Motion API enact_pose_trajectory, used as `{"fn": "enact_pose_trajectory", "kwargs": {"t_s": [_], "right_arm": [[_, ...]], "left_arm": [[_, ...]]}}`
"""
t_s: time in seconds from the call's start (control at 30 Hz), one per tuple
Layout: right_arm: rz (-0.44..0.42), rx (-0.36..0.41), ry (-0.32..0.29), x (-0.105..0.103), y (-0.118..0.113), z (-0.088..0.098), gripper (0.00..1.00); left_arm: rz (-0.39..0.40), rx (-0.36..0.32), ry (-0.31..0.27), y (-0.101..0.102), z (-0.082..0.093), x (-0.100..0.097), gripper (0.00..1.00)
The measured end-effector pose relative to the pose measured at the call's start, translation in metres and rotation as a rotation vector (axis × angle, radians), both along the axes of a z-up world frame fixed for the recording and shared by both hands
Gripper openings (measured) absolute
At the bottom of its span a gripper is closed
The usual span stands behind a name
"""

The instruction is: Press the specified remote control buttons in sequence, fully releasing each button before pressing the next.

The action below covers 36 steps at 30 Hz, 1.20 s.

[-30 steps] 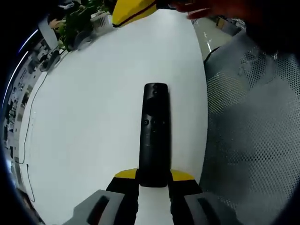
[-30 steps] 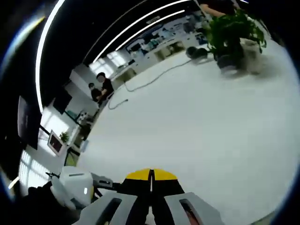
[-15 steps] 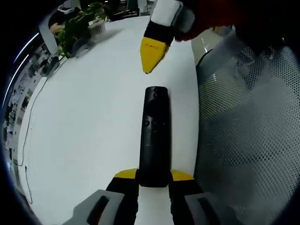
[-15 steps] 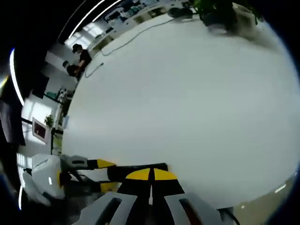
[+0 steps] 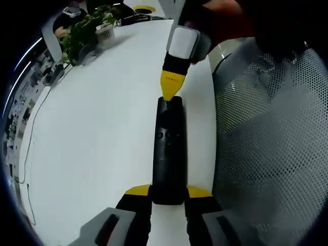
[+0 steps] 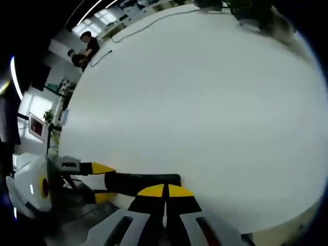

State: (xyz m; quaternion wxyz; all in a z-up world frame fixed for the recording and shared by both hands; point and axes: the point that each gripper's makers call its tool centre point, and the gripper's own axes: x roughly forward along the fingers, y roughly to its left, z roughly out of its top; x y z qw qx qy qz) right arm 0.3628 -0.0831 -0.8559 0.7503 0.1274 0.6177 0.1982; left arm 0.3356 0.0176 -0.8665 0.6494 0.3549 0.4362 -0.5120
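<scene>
Left gripper [image 5: 168, 197] clamps the near end of the black remote [image 5: 169, 148] at frame centre, over the white table [image 5: 92, 128]. Right gripper [image 5: 171, 92], jaws closed together, has its yellow tip at the remote's top end, contact uncertain. Judged: an early press is in hand; remaining buttons in the sequence are left.

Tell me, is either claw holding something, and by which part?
The left gripper grips the black remote control by its near end. The right gripper, shut, holds nothing; its tip meets the remote's far end.
</scene>
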Motion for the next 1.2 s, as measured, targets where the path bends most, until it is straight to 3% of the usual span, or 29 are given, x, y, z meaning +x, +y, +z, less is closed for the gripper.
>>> {"fn": "enact_pose_trajectory", "kwargs": {"t_s": [0.33,0.5,0.9,1.07,1.2], "right_arm": [[-0.109,0.088,0.045,0.0008,-0.0024,0.0011,0.00],[-0.098,0.074,0.030,0.0024,-0.0018,0.0001,0.00],[-0.165,0.114,0.078,0.0012,-0.0025,0.0010,0.00],[-0.162,0.109,0.098,-0.0013,-0.0022,0.0020,0.00],[-0.113,0.084,0.069,-0.0001,0.0010,0.0029,0.00]], "left_arm": [[-0.002,0.002,0.007,0.0003,-0.0002,0.0004,0.24],[-0.004,0.007,0.008,0.0004,-0.0003,0.0003,0.24],[-0.005,0.001,0.010,0.0002,0.0000,0.0004,0.25],[-0.008,-0.001,0.009,-0.0001,0.0001,0.0006,0.25],[-0.008,0.000,0.008,-0.0001,-0.0001,0.0009,0.25]]}}
